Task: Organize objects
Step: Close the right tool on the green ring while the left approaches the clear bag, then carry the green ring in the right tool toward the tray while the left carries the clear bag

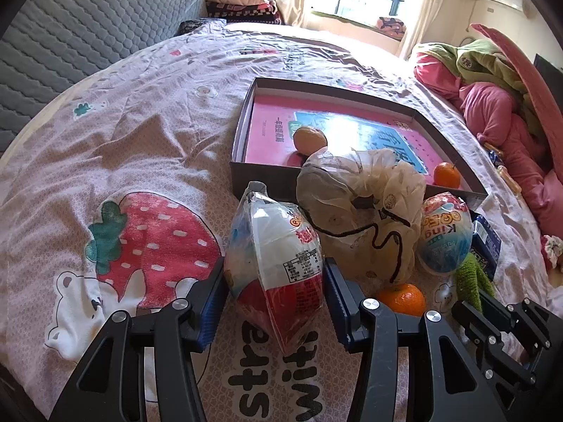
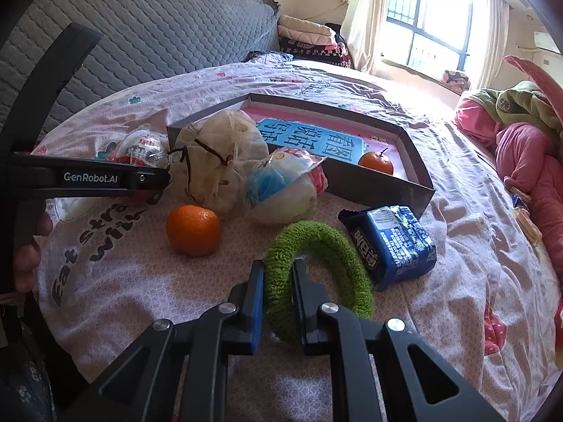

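Jaws: left gripper (image 1: 274,302) clamps snack bag (image 1: 278,267); right gripper (image 2: 278,302) pinches green ring (image 2: 316,263). "GenRobot.AI" on left gripper, "Eat" on sheet (image 2: 116,281).

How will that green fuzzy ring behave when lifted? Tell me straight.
Probably floppy: the green fuzzy ring looks like soft chenille, pinched flat between the right gripper fingers. Likely light, unlikely to slip, given its shaggy surface. It probably droops.

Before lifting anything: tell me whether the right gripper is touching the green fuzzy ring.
Touching. The right wrist view shows the right gripper with both fingers pressed against the green fuzzy ring.
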